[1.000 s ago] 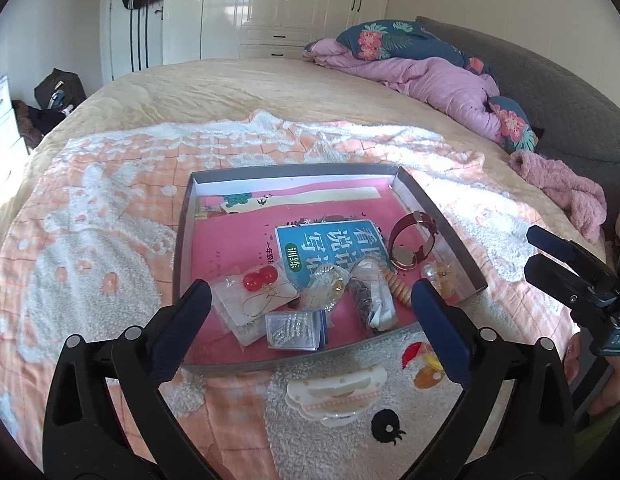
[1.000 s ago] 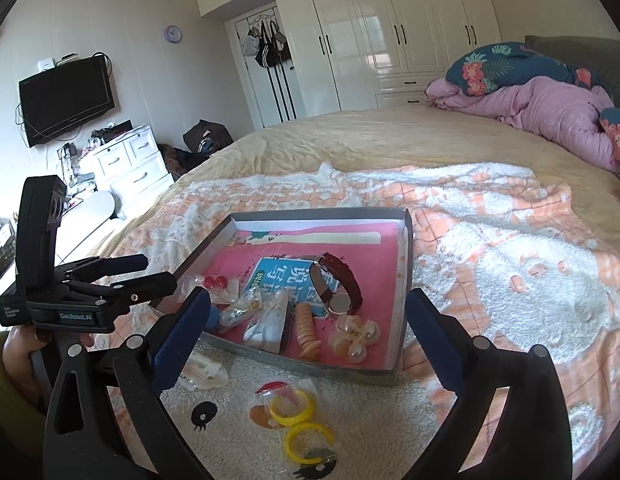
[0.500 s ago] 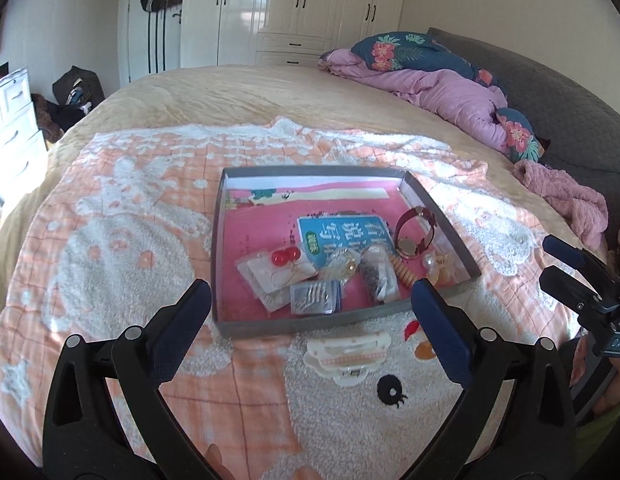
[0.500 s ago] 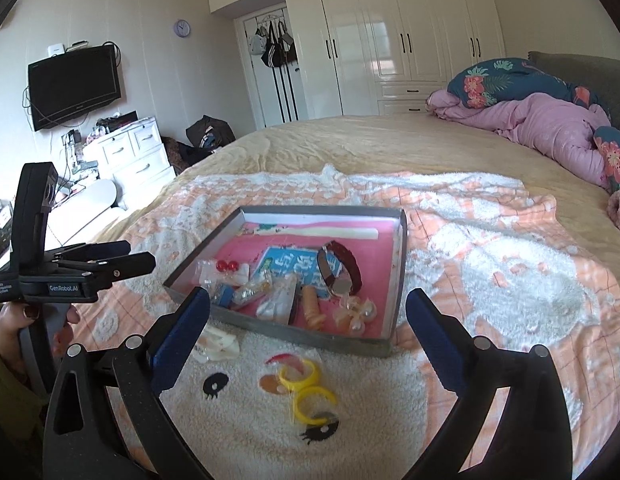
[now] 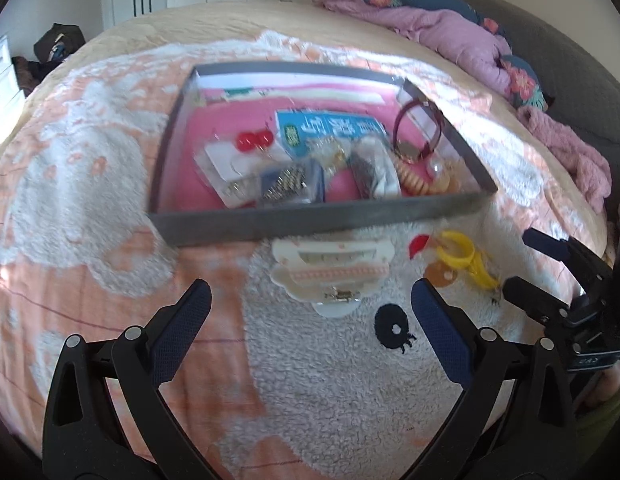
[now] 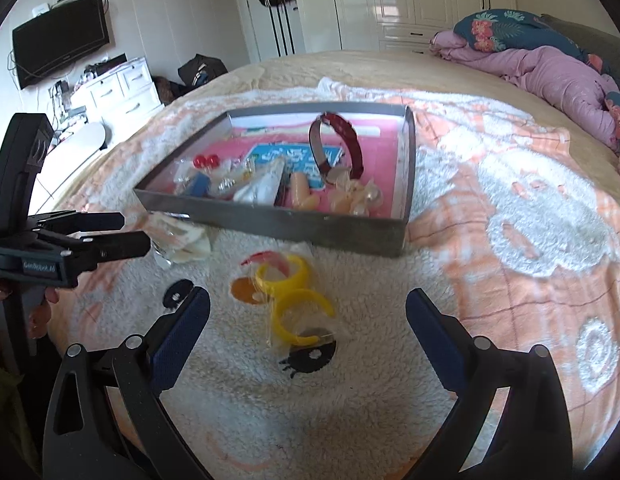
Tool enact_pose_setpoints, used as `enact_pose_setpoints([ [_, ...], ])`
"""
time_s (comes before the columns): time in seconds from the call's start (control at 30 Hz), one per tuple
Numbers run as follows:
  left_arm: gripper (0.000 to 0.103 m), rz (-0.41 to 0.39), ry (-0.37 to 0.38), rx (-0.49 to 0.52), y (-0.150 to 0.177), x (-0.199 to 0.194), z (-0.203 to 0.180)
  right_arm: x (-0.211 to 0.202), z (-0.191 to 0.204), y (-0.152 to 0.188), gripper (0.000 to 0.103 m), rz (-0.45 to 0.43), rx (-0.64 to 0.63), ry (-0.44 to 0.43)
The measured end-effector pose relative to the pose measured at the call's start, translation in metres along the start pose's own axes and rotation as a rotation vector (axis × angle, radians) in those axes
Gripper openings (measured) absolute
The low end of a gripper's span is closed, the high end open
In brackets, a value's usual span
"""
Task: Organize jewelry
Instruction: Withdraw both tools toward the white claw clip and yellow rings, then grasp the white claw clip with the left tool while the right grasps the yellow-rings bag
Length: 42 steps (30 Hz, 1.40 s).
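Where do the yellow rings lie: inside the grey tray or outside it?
Outside. The yellow rings lie on the blanket in front of the grey tray, before its near wall.

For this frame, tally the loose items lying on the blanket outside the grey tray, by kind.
Hair claw clip: 1
Yellow rings in a clear packet: 2
Total: 3, all lying in front of the grey tray.

both grippers now nearer the tray [image 5: 310, 218]
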<state>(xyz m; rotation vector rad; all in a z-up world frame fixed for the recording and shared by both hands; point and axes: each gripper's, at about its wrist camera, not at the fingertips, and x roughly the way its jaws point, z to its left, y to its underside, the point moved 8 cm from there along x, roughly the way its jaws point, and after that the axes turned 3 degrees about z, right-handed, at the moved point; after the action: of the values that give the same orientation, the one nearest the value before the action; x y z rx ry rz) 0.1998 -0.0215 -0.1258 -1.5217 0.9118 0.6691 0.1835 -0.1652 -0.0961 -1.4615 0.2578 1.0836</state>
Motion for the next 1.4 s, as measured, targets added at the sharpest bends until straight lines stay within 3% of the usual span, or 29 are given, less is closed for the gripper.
enact_pose_setpoints([
  [0.17,0.094,0.016,-0.036,0.007,0.005,0.022,-0.001,0.032,0.003,0.008,0.098,0.075,-0.038,0.021],
  [0.33,0.094,0.007,-0.045,-0.020,0.001,0.030,0.001,0.052,0.017,0.007,0.096,0.095,-0.158,0.060],
  [0.43,0.094,-0.004,-0.037,-0.045,-0.003,0.031,0.003,0.051,0.014,0.005,0.081,0.087,-0.151,0.050],
  [0.47,0.094,-0.008,-0.040,-0.052,-0.004,0.033,0.004,0.050,0.013,0.004,0.069,0.081,-0.147,0.048],
  [0.5,0.094,-0.011,-0.044,-0.055,-0.005,0.033,0.004,0.047,0.014,0.003,0.047,0.072,-0.146,0.025],
  [0.53,0.094,-0.013,-0.046,-0.057,-0.006,0.034,0.004,0.045,0.016,0.002,0.042,0.073,-0.143,-0.011],
  [0.63,0.088,-0.021,-0.062,-0.041,-0.007,0.036,0.002,0.042,0.024,0.004,0.042,0.066,-0.190,0.002],
  [0.7,0.065,-0.029,-0.076,-0.017,-0.006,0.035,0.001,0.037,0.028,0.004,0.041,0.055,-0.182,-0.038],
  [0.83,0.065,-0.024,-0.040,-0.008,-0.004,0.026,-0.003,0.021,0.034,0.001,0.042,0.018,-0.177,-0.069],
  [0.97,0.065,-0.079,0.010,0.000,-0.006,-0.005,-0.009,-0.001,0.033,-0.006,0.041,-0.041,-0.144,-0.094],
  [1.13,0.065,-0.161,0.013,-0.006,-0.022,-0.035,-0.004,-0.023,0.028,-0.024,0.041,-0.114,-0.125,-0.090],
  [1.4,0.065,-0.202,-0.018,-0.042,-0.040,-0.045,0.017,-0.031,0.018,-0.053,0.041,-0.166,-0.134,-0.073],
])
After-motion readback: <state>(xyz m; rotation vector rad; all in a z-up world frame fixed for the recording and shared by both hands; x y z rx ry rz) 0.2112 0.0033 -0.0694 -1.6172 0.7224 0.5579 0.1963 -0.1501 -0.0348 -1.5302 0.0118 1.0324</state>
